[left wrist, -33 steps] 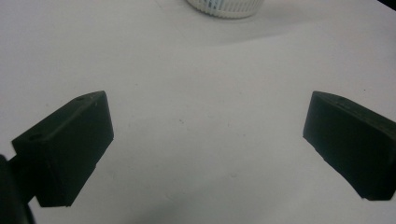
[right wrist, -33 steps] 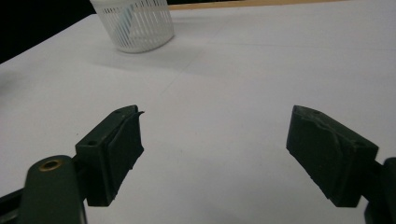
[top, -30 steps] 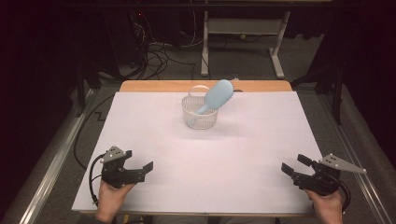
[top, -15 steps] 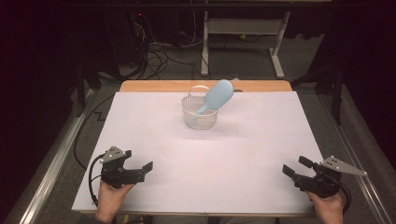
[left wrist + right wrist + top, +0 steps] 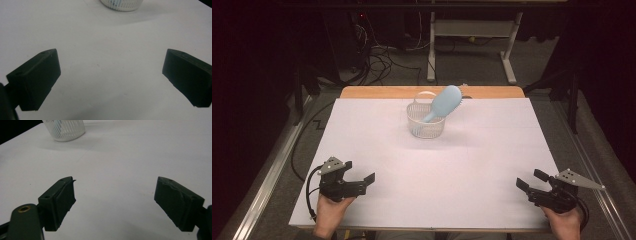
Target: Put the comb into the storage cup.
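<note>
My left claw (image 5: pixel 368 180) and right claw (image 5: pixel 526 183) are both spread wide, pinching nothing. Far ahead of them, the blue plastic hairbrush (image 5: pixel 443 103) leans in the white slatted plastic basket (image 5: pixel 426 125).

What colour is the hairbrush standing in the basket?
Light blue hairbrush, propped in the white slatted basket; the high view shows it best.

Each black tool (image 5: pixel 362 181) carries a grey three-cornered plate and black cable.
</note>
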Demonstrator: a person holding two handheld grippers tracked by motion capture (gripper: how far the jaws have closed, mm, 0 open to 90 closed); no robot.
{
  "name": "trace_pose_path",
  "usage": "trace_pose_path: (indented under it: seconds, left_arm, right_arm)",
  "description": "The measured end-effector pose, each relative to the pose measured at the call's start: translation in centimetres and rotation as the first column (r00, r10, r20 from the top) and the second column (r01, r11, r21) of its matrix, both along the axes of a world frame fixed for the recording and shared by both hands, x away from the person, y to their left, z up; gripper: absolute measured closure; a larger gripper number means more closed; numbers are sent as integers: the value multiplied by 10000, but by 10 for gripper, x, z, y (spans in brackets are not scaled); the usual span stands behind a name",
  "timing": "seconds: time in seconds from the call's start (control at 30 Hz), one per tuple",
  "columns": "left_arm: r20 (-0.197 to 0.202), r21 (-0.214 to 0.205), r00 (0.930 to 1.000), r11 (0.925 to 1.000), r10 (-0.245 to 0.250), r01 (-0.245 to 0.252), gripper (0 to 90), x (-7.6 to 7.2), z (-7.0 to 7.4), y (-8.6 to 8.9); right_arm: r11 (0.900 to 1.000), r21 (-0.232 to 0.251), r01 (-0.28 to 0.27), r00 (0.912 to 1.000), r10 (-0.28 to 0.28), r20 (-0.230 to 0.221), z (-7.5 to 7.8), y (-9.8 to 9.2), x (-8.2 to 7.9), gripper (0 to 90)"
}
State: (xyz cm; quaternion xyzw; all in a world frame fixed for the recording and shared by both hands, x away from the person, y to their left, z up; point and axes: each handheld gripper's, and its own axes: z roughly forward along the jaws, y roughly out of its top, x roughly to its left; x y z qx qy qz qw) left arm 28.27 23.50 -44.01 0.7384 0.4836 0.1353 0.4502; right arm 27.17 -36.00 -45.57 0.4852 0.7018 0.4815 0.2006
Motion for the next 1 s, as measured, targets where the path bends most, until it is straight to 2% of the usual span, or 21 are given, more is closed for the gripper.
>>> trace_pose_path:
  seconds: [0.1, 0.3, 1.0]
  left_arm:
    - [-1, -3, 10000, 10000, 7, -7, 10, 0, 0, 0]
    - [-17, -33, 10000, 10000, -20, 20, 10, 0, 0, 0]
    - [-48, -61, 10000, 10000, -63, 63, 11, 1, 0, 0]
  right_arm:
    - [9999, -99, -20, 10000, 19, -76, -2, -1, 0, 170]
    - [10000, 9, 53, 9999, -52, -154, -3, -4, -1, 170]
    - [10000, 58, 35, 9999, -34, -165, -4, -5, -1, 168]
